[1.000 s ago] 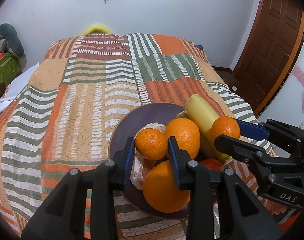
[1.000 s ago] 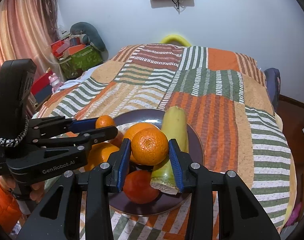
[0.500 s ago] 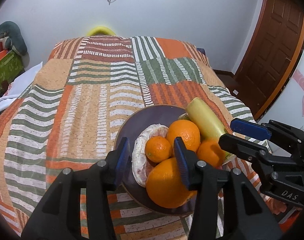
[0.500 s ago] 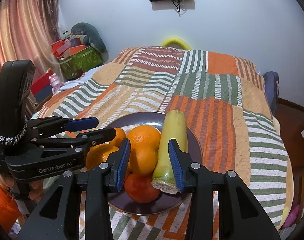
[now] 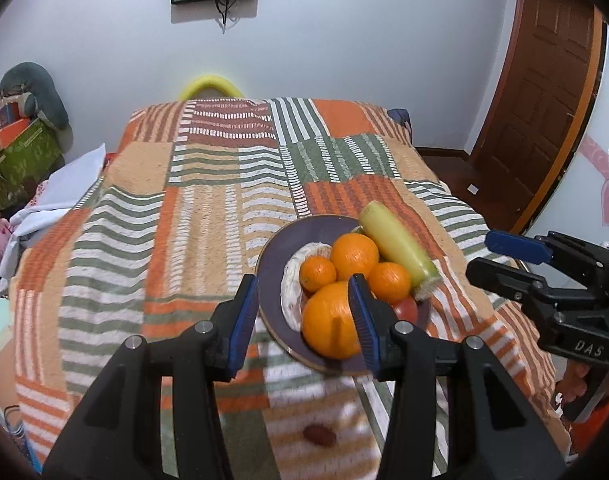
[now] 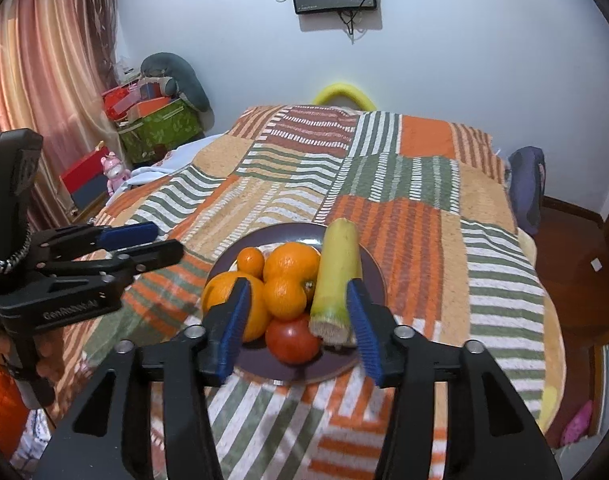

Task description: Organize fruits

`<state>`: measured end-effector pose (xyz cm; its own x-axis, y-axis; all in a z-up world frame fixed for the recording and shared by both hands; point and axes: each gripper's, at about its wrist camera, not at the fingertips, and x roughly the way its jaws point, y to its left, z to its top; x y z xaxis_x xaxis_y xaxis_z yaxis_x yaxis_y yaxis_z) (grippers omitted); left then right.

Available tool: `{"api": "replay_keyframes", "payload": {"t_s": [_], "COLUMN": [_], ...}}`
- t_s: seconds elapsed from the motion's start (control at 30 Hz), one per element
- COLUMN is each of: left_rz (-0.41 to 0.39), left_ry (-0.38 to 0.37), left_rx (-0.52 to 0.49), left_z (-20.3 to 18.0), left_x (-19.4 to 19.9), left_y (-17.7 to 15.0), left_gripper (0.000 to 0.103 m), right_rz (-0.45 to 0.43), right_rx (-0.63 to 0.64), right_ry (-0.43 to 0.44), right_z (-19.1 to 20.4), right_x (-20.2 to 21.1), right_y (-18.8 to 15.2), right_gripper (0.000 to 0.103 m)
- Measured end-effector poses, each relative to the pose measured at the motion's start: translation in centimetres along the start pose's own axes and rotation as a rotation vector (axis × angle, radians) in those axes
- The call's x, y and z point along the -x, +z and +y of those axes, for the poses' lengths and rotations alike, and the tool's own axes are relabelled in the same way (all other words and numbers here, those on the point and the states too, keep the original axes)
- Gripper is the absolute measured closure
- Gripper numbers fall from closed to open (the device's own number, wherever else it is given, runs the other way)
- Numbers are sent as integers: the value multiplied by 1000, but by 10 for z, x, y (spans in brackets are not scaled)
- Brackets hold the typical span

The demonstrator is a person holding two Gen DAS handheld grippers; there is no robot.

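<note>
Left wrist view: left gripper (image 5: 304, 314) spread, empty, above near rim of dark plate (image 5: 270, 264) on striped bedspread (image 5: 144, 240); oranges (image 5: 330, 326) piled beyond the tips w/ a pale green stalk (image 5: 398, 246).

Right wrist view: right gripper (image 6: 298, 322) jaws opening, nothing betw. them; tomato (image 6: 292, 340) & oranges below, apart from pads.

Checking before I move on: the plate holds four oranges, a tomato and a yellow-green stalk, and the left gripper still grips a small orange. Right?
Not quite. The left gripper is empty; the left wrist view shows its jaws apart with nothing gripped. The small orange lies on the plate with the other oranges, the tomato and the stalk.
</note>
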<state>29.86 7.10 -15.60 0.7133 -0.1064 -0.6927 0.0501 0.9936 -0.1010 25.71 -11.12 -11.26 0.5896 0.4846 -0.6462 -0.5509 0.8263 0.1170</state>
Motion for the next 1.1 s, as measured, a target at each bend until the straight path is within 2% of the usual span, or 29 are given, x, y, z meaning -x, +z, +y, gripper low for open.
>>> {"api": "replay_keyframes", "payload": {"t_s": [0.1, 0.23, 0.33, 0.57, 0.83, 0.93, 1.0, 1.1], "left_rz": [-1, -5, 4, 26, 72, 88, 99, 109], "left_ry": [3, 16, 24, 32, 44, 41, 37, 39], "left_rx": [-3, -14, -22, -24, -12, 2, 5, -3], "left_z": [-3, -7, -9, -8, -3, -1, -1, -2], "left_x": [24, 52, 69, 91, 94, 89, 86, 82], "left_y": [-11, -29, -45, -74, -101, -108, -111, -114], "left_gripper": [53, 45, 39, 38, 38, 38, 38, 38], "right_rz": [4, 12, 36, 100, 184, 228, 263, 310], "right_rx": [7, 13, 9, -38, -85, -113, -121, -134], "right_ry": [-6, -32, -34, -39, -54, -38, -30, -19], "right_z": [5, 13, 17, 25, 22, 23, 22, 19], "right_x": [16, 36, 43, 48, 38, 30, 23, 16], "right_y": [-6, -20, -33, -62, -98, -114, -124, -140], "right_gripper": [54, 43, 42, 42, 42, 46, 55, 62]}}
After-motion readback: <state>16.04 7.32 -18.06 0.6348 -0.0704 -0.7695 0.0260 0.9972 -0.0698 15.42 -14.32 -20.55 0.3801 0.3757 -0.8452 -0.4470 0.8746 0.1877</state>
